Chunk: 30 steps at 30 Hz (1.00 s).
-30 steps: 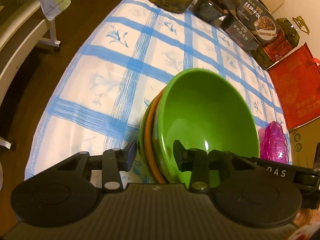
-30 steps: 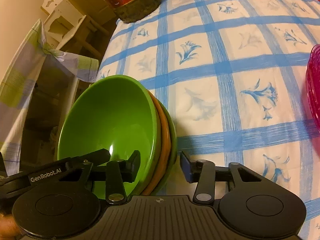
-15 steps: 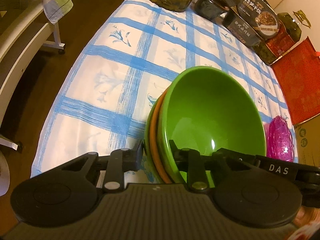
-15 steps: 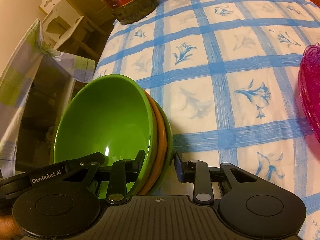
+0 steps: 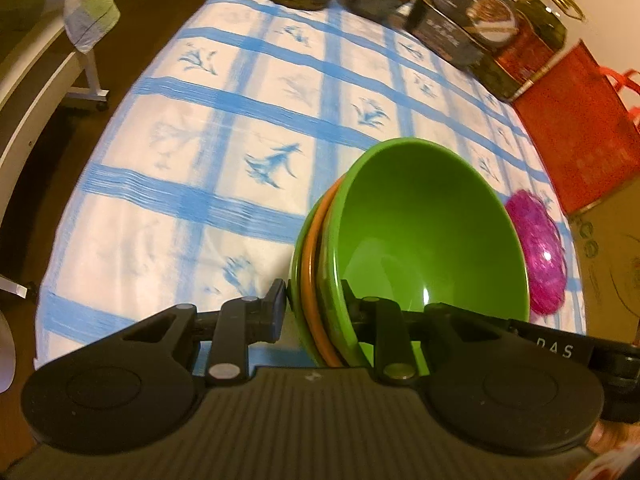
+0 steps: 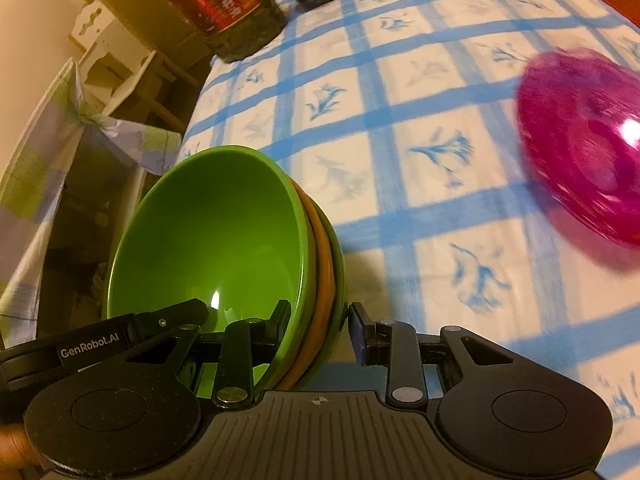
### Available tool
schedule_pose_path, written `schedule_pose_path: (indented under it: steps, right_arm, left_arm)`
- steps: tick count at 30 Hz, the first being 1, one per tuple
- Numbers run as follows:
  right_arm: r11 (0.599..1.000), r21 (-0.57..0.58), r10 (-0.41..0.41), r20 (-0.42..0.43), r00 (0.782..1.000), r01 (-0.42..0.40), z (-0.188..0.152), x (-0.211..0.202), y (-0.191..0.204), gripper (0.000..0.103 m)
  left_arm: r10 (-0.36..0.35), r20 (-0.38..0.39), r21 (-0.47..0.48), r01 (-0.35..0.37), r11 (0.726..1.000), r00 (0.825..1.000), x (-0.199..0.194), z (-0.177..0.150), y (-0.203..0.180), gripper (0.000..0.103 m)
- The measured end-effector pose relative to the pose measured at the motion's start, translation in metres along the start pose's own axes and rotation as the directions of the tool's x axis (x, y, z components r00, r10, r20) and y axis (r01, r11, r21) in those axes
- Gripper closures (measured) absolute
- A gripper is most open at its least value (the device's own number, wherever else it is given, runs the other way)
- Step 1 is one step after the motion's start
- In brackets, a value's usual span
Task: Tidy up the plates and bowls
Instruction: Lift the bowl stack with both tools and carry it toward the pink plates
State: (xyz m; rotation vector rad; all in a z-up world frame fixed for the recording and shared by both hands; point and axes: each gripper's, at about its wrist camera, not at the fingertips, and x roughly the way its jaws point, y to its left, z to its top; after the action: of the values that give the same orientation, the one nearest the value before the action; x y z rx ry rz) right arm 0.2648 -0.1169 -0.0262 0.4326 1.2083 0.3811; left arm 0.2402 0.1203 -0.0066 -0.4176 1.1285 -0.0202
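A nested stack of bowls, green on top with an orange one and another green one under it, is held between both grippers above the blue-checked tablecloth. My left gripper is shut on the stack's rim on one side. My right gripper is shut on the rim on the opposite side; the top green bowl shows there too. A pink plate stack lies on the cloth to the right, also in the left wrist view.
A large oil bottle and dark food tubs stand along the table's far edge. A red bag and a cardboard box are on the right. A white chair with a checked cloth stands past the table's left edge.
Both grippers have closed in on the bowl stack's rim and moved with it toward the pink plates, which now loom larger in the right wrist view.
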Motion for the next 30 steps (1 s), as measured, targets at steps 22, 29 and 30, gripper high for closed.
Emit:
schedule_pose_path:
  steps: [22, 29, 30]
  right_arm:
    - [0.983, 0.18, -0.047, 0.103, 0.994, 0.028, -0.066, -0.106, -0.104, 0.072]
    - [0.971, 0.234, -0.08, 0.128, 0.989, 0.048, -0.081, -0.132, -0.133, 0.072]
    - [0.97, 0.238, -0.084, 0.131, 0.988, 0.051, -0.082, -0.135, -0.137, 0.072]
  left_arm:
    - [-0.065, -0.079, 0.186, 0.078, 0.979, 0.995, 0.0, -0.078, -0.116, 0.08]
    - [-0.086, -0.11, 0.23, 0.109, 0.967, 0.99, 0.006, -0.097, -0.148, 0.08]
    - [-0.088, -0.114, 0.235, 0.113, 0.965, 0.99, 0.007, -0.099, -0.152, 0.08]
